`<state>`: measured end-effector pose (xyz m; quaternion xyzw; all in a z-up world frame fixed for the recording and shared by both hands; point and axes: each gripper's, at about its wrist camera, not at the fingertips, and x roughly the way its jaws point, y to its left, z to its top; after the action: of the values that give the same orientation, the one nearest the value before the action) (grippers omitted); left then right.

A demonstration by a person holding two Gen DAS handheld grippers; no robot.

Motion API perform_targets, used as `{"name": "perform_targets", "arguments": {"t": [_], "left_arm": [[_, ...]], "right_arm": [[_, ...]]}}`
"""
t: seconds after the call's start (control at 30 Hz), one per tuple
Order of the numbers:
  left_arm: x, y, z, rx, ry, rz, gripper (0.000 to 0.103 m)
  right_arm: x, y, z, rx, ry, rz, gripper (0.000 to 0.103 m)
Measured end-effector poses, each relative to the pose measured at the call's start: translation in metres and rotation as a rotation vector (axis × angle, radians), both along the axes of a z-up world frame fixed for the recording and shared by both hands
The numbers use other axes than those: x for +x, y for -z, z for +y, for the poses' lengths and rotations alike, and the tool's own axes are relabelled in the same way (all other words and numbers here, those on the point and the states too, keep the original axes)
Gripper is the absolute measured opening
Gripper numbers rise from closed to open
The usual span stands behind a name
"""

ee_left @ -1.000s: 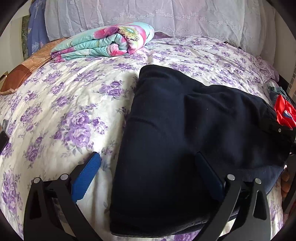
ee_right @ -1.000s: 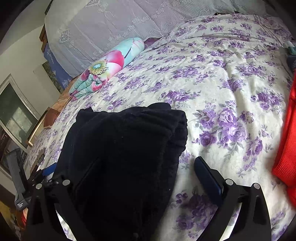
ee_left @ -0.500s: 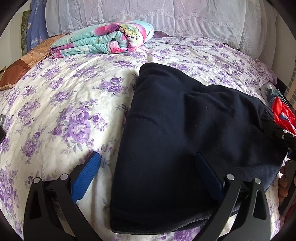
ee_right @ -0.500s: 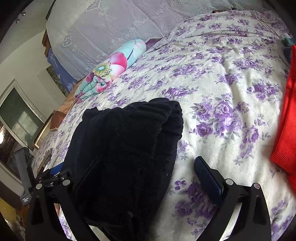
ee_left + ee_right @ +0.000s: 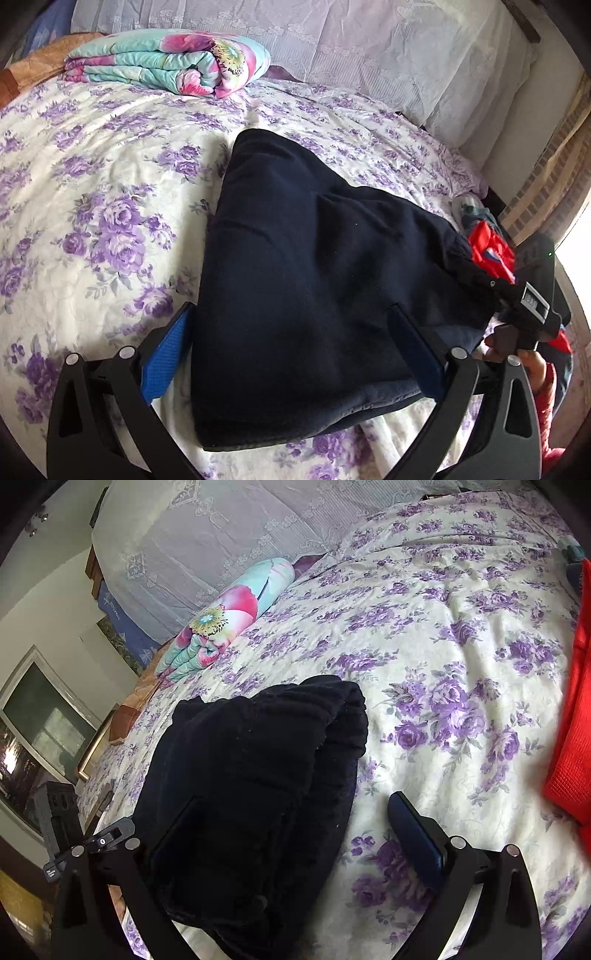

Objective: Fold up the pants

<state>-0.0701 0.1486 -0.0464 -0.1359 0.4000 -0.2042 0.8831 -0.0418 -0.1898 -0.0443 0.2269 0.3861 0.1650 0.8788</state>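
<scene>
The dark navy pants (image 5: 317,280) lie folded in a thick stack on the floral bedsheet (image 5: 92,206). My left gripper (image 5: 291,347) is open, its blue-padded fingers (image 5: 166,343) straddling the near edge of the stack. In the right wrist view the pants (image 5: 251,775) show their ribbed waistband end. My right gripper (image 5: 288,830) is open; its left finger is hidden by the fabric, its right finger (image 5: 413,834) rests over the sheet. The right gripper's body also shows in the left wrist view (image 5: 535,302) at the waistband.
A rolled floral quilt (image 5: 170,62) lies at the head of the bed before lace-covered pillows (image 5: 351,44). A red garment (image 5: 572,701) lies right of the pants. A window (image 5: 40,731) and wall are at the left.
Both grippers shifted slightly along the stack; the left view turned right so the right gripper and hand come into view. The pants stay flat on the bed.
</scene>
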Motion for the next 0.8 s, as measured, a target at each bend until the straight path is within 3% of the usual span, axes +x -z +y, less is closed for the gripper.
{"name": "perform_targets", "arguments": {"t": [0.07,0.2,0.27,0.33,0.37,0.4,0.43,0.47,0.5,0.57,0.73,0.8], "left_arm": [[0.003,0.002,-0.003,0.005,0.010,0.019,0.098],[0.010,0.008,-0.024,0.136,0.039,0.043,0.099],[0.019,0.011,-0.025,0.143,0.035,0.056,0.099],[0.026,0.012,-0.027,0.143,0.014,0.068,0.097],[0.025,0.009,-0.026,0.149,-0.003,0.061,0.091],[0.022,0.005,-0.029,0.162,-0.018,0.041,0.069],[0.020,0.000,-0.033,0.168,-0.008,0.023,0.053],[0.016,-0.008,-0.039,0.217,-0.028,-0.017,0.043],[0.014,-0.015,-0.045,0.278,-0.041,-0.061,0.023],[0.013,-0.028,-0.049,0.291,-0.040,-0.112,0.017],[0.033,-0.066,-0.058,0.244,-0.045,-0.183,0.016],[0.053,-0.080,-0.070,0.260,-0.040,-0.217,0.016]], "right_arm": [[0.007,0.001,0.000,0.013,-0.009,0.016,0.100],[0.029,0.000,0.001,0.016,-0.021,0.054,0.100],[0.039,0.000,0.006,-0.008,-0.043,0.052,0.100],[0.041,0.000,0.010,-0.021,-0.057,0.025,0.082],[0.039,-0.001,0.011,-0.009,-0.062,0.016,0.067],[0.034,-0.004,0.012,-0.021,-0.062,-0.008,0.057],[0.029,-0.009,0.015,-0.054,-0.068,-0.035,0.054],[0.023,-0.015,0.020,-0.102,-0.070,-0.067,0.050],[0.020,-0.021,0.022,-0.134,-0.073,-0.092,0.047],[0.016,-0.036,0.023,-0.160,-0.081,-0.138,0.044],[0.019,-0.075,0.026,-0.278,-0.085,-0.247,0.043],[0.034,-0.092,0.017,-0.315,-0.058,-0.277,0.043]]}}
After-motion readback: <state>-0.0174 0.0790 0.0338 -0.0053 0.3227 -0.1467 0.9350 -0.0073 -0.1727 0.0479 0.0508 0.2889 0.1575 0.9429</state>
